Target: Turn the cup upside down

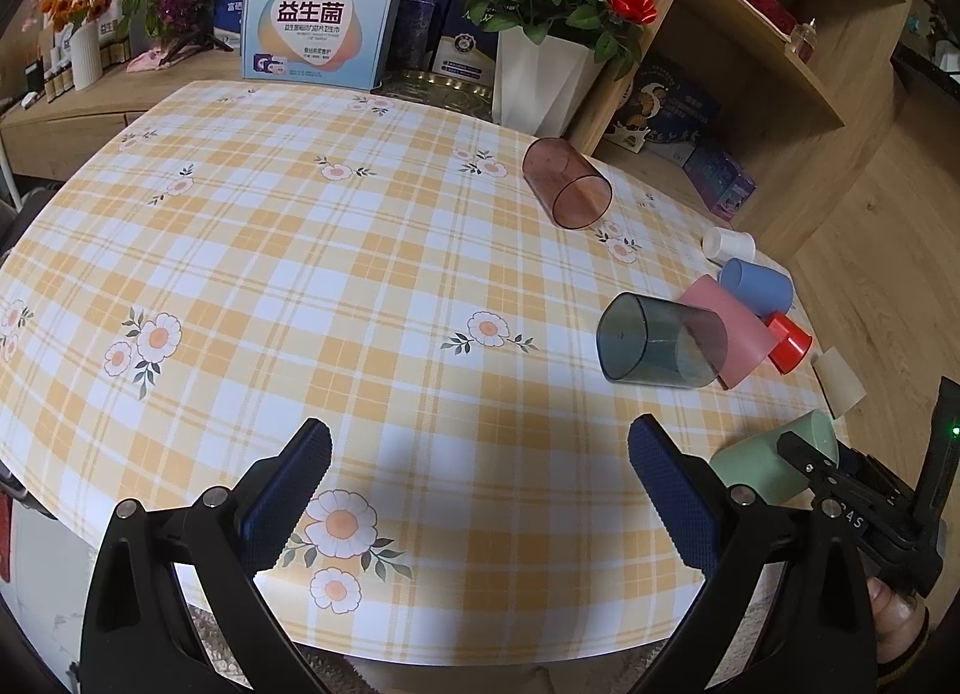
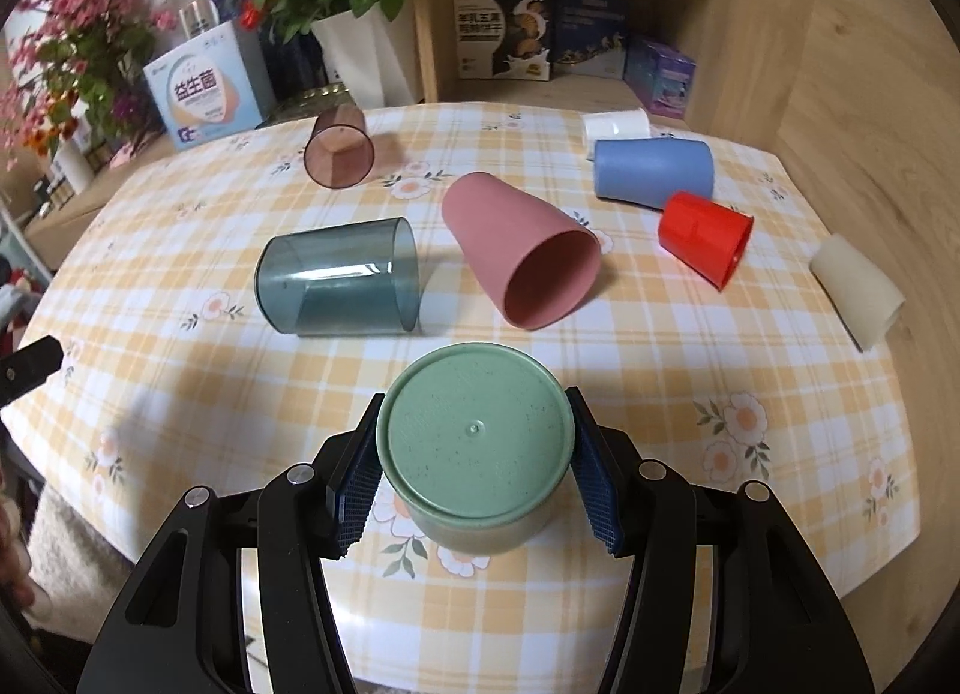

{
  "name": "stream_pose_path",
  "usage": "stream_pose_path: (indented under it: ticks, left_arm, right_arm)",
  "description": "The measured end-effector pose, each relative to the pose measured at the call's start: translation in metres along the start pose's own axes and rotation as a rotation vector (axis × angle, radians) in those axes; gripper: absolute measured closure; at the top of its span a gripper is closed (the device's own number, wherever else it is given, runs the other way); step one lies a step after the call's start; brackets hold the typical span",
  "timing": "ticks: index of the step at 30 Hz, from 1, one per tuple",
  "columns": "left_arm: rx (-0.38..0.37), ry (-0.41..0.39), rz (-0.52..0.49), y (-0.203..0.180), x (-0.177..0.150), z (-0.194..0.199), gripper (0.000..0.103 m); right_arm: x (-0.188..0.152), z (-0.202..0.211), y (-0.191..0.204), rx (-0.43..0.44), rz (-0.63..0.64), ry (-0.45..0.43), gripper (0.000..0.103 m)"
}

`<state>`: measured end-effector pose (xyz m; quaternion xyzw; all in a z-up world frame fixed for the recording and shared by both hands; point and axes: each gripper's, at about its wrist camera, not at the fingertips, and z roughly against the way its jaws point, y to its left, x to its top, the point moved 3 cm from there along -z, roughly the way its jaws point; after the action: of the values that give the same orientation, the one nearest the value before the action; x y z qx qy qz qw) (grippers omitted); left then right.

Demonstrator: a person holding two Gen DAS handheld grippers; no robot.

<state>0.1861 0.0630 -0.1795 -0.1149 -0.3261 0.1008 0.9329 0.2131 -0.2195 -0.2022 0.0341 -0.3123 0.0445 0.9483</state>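
The right gripper (image 2: 477, 469) clamps the green cup (image 2: 477, 442) base-up, so lower it squarely until the rim meets the tabletop (image 2: 690, 334), while the left gripper (image 1: 480, 490) waits wide open and empty.

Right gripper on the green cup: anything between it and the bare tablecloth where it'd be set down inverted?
Nothing visible. The right gripper is shut on the green cup, base toward the camera, above open tablecloth. The nearest cups, the smoky blue-grey one and the pink one, lie farther back. The left gripper is open, off to the side.
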Motion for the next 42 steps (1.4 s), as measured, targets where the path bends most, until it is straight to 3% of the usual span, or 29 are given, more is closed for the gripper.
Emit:
stream_pose_path:
  ticks: [7,14,17,20,27,42]
  left_arm:
    - [0.003,-0.019,-0.015,-0.003,0.005,0.008,0.006]
    - [-0.002,-0.075,-0.089,-0.016,0.018,0.032,0.006]
    - [-0.012,-0.114,-0.133,-0.023,0.023,0.05,0.006]
    - [-0.009,-0.177,-0.193,-0.033,0.028,0.075,0.006]
    - [-0.001,-0.302,-0.297,-0.059,0.03,0.124,0.006]
    - [0.007,-0.391,-0.335,-0.086,0.028,0.177,0.006]
  right_arm:
    - [0.003,0.002,0.003,-0.02,0.012,0.02,0.047]
    - [0.016,0.041,0.006,-0.006,0.0,-0.06,0.041]
    - [0.02,0.07,0.009,0.02,-0.009,-0.122,0.033]
    - [0.023,0.099,0.01,0.054,-0.035,-0.188,0.015]
    - [0.026,0.16,0.008,0.04,-0.086,-0.319,0.015]
    - [0.022,0.226,0.012,0.005,-0.079,-0.424,0.015]
